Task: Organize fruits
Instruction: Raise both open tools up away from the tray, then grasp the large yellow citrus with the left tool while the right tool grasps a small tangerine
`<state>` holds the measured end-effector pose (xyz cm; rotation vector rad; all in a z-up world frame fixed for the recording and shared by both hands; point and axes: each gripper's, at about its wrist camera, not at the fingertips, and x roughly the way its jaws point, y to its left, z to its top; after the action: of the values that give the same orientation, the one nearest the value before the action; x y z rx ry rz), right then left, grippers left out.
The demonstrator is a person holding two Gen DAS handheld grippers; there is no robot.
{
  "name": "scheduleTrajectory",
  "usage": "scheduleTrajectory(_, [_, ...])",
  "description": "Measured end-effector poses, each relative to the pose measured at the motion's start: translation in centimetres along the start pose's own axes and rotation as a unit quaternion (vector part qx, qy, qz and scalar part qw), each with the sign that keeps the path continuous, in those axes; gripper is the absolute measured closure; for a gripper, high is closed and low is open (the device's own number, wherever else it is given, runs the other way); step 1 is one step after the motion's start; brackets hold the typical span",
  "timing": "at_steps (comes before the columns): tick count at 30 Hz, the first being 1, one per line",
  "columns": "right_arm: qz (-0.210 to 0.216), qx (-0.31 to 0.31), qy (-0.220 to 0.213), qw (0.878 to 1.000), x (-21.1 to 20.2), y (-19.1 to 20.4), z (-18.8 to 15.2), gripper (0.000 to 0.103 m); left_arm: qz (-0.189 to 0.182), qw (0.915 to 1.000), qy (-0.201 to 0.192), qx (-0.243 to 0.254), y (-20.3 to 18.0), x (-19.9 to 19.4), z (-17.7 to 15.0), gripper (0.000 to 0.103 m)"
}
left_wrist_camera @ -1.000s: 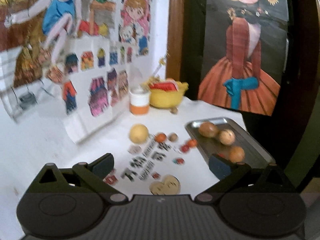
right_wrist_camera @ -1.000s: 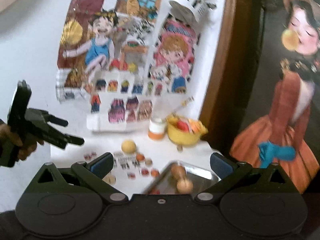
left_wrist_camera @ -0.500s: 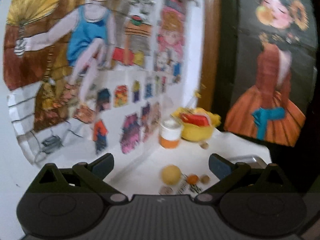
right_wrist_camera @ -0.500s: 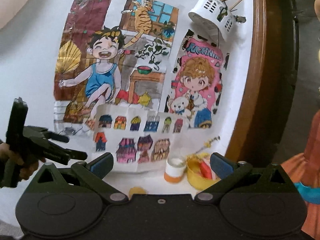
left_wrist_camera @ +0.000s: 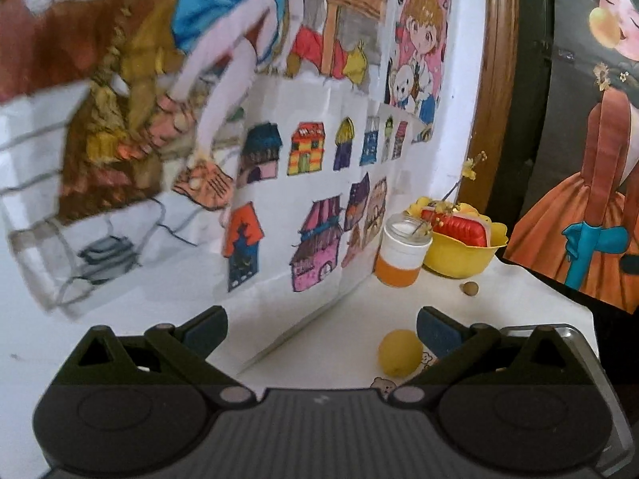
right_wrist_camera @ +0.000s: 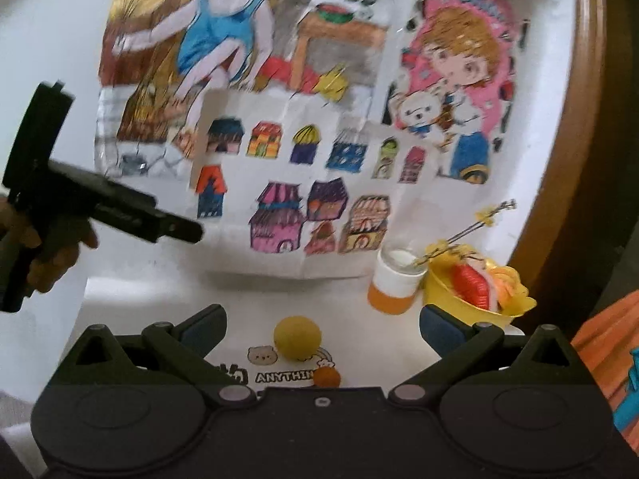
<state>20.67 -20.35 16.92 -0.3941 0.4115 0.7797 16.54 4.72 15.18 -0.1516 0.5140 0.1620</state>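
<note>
I see a white wall (left_wrist_camera: 459, 111) papered with coloured drawings (right_wrist_camera: 319, 147), a wooden frame (left_wrist_camera: 495, 80), white table (left_wrist_camera: 327, 343) below

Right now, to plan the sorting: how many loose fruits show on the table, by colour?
Yellow fruit: 1
Orange fruit: 1
Brown fruit: 1
Total: 3

A round yellow fruit (right_wrist_camera: 297, 337) lies on the white table, a small orange one (right_wrist_camera: 326, 377) (half hidden) nearby.
</note>
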Motion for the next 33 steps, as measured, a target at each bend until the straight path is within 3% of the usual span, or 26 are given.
scheduleTrajectory(5, [0.013, 0.004, 0.008, 1.000, 1.7, 0.1, -0.1, 0.000, -0.016, 0.9999, 0.001, -0.005, 0.0, 2.1, -0.4, 0.000])
scheduleTrajectory(12, [-0.005, 0.017, 0.040, 0.999, 4.4, 0.0, -0.8, 0.001, -0.036, 0.9992, 0.017, -0.005, -0.2, 4.9, -1.2, 0.000])
scheduleTrajectory(20, [-0.006, 0.003, 0.100, 0.995, 7.7, 0.0, -1.9, 0.001, -0.057, 0.9964, 0.063, 0.003, -0.5, 9.0, -3.6, 0.001])
scheduleTrajectory(33, [0.034, -0.009, 0.204, 0.978, 18.0, -1.9, -5.2, 0.001, -0.098, 0.9899, 0.102, -0.008, -1.2, 14.3, -4.1, 0.001])
